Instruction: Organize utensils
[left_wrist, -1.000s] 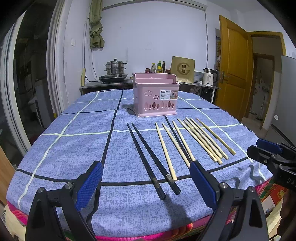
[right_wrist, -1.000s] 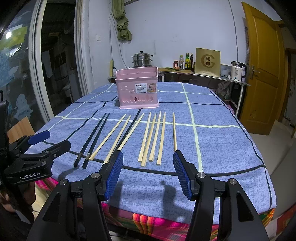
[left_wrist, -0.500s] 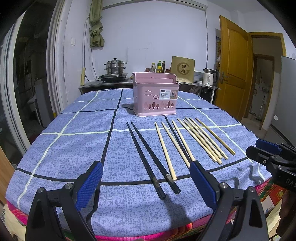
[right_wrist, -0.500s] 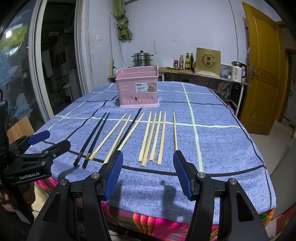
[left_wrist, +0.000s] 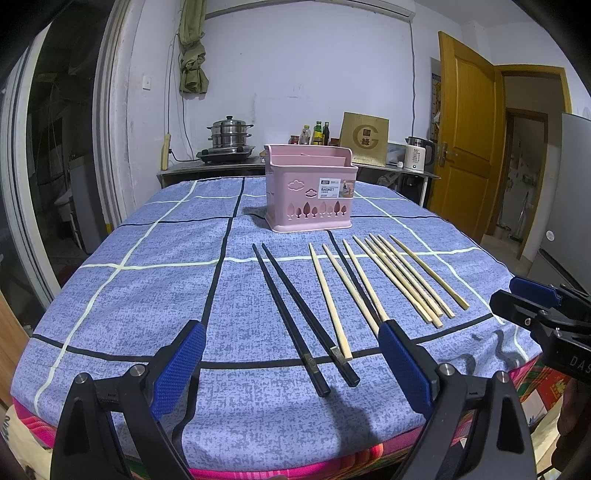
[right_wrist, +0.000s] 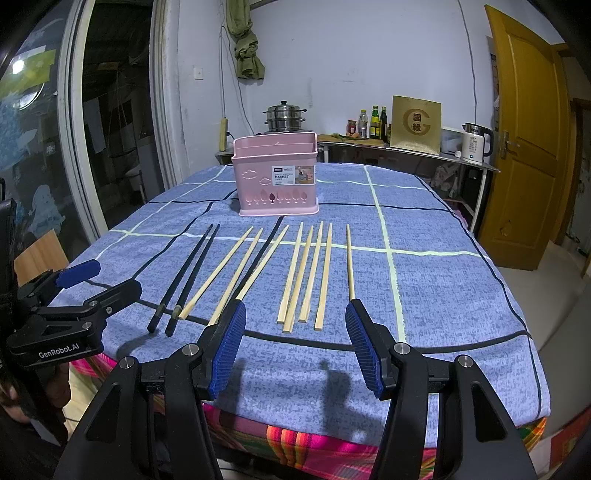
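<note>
A pink utensil basket (left_wrist: 309, 192) (right_wrist: 276, 181) stands upright at the middle of the blue checked tablecloth. In front of it lie several chopsticks in a row: black chopsticks (left_wrist: 295, 314) (right_wrist: 188, 273) on the left, bamboo chopsticks (left_wrist: 402, 280) (right_wrist: 306, 273) to their right. My left gripper (left_wrist: 291, 343) hovers open near the table's front edge, with the black pair's near ends between its blue pads. My right gripper (right_wrist: 295, 325) is open too, just short of the bamboo sticks' near ends. Neither holds anything.
The tablecloth (left_wrist: 147, 302) droops over the near edge. Behind the table a counter carries a steel steamer pot (left_wrist: 229, 137), bottles (right_wrist: 373, 123), a gold box (right_wrist: 416, 123) and a kettle (right_wrist: 474, 144). A wooden door (right_wrist: 524, 147) is at the right.
</note>
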